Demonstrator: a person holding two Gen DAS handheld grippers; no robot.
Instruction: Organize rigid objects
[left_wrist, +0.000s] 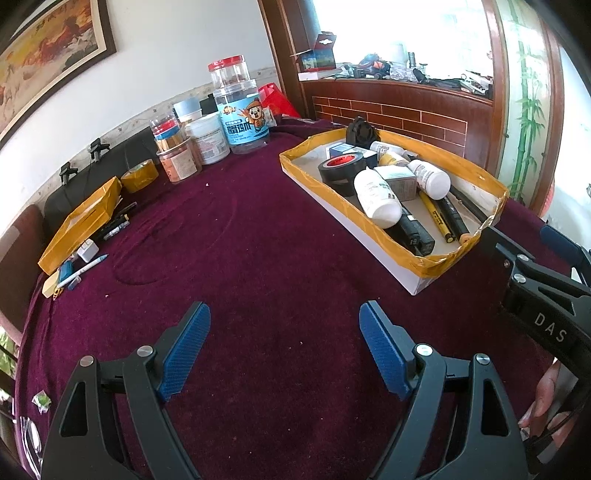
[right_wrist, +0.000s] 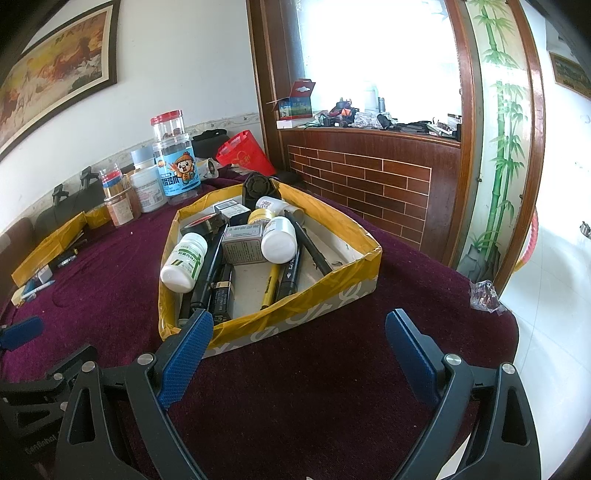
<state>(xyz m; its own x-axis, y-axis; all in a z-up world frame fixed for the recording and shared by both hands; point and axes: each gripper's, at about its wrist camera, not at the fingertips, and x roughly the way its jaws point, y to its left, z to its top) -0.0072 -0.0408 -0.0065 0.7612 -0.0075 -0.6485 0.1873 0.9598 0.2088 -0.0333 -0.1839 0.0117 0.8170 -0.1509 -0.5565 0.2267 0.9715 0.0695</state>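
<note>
Both grippers, left gripper (left_wrist: 284, 347) and right gripper (right_wrist: 299, 354), near the taped box (right_wrist: 303, 310): jaws wide, empty, over the worktop (left_wrist: 258, 240).

Far-left yellow-taped box (left_wrist: 79, 221): inside hidden by its near wall; small items beside it too small to ID. Right gripper (left_wrist: 546, 295) cut off by left-wrist view's right edge, fingertips mostly out of frame. Black tube (right_wrist: 207, 273) in near tray (right_wrist: 332, 284): far end buried under white bottle (right_wrist: 183, 264). Jar labels (left_wrist: 243, 123) too small to read. Window-ledge clutter (right_wrist: 369, 116) washed out by glare, can't tell items apart.
</note>
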